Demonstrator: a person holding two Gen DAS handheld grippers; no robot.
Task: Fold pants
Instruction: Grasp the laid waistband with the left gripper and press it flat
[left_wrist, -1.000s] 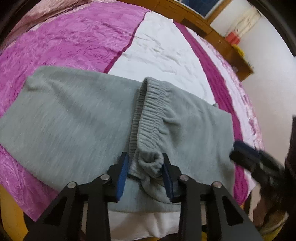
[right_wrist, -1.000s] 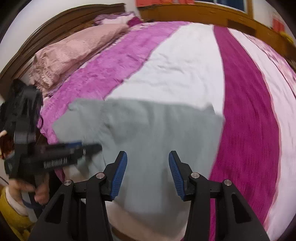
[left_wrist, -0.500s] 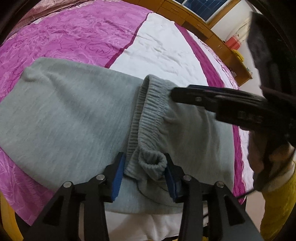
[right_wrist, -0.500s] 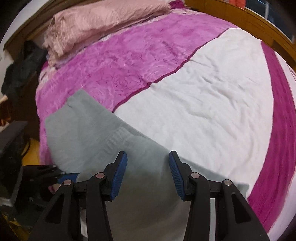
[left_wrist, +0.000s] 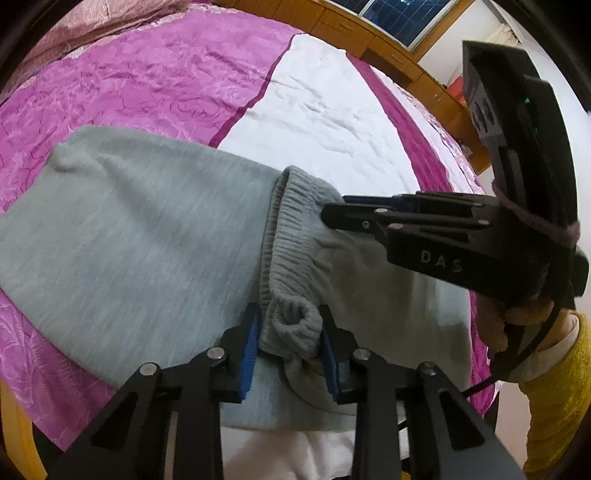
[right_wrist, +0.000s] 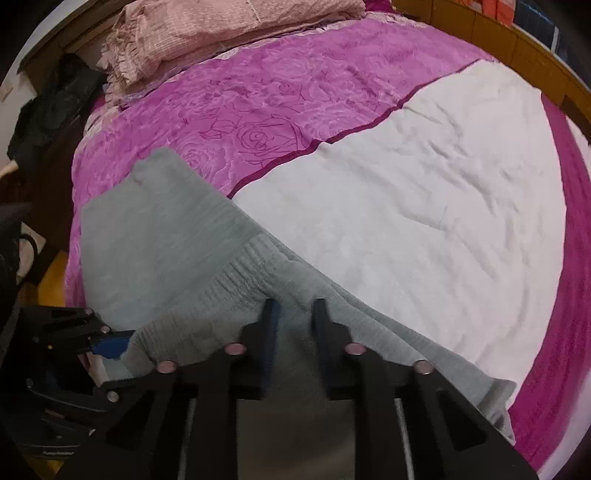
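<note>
Grey pants (left_wrist: 140, 236) lie folded across the near side of the bed, with the ribbed waistband (left_wrist: 280, 236) running away from me. In the left wrist view my left gripper (left_wrist: 290, 343) has the near waistband corner bunched between its blue pads; its jaws are closing and the pads press on the cloth. My right gripper (left_wrist: 328, 214) reaches in from the right and is shut on the far end of the waistband. In the right wrist view the right gripper (right_wrist: 295, 314) pinches grey fabric, and the left gripper (right_wrist: 114, 345) shows at the lower left edge of the pants (right_wrist: 155, 229).
The bed cover (right_wrist: 406, 206) is white in the middle with magenta bands (right_wrist: 258, 122) on both sides. Pink bedding (right_wrist: 221, 29) is piled at the head. A dark bag (right_wrist: 55, 103) sits beside the bed. A hand and yellow sleeve (left_wrist: 554, 391) hold the right gripper.
The right gripper swung in from the right side to the far end of the waistband and shut on it. The left gripper stayed put and narrowed on the near corner.
</note>
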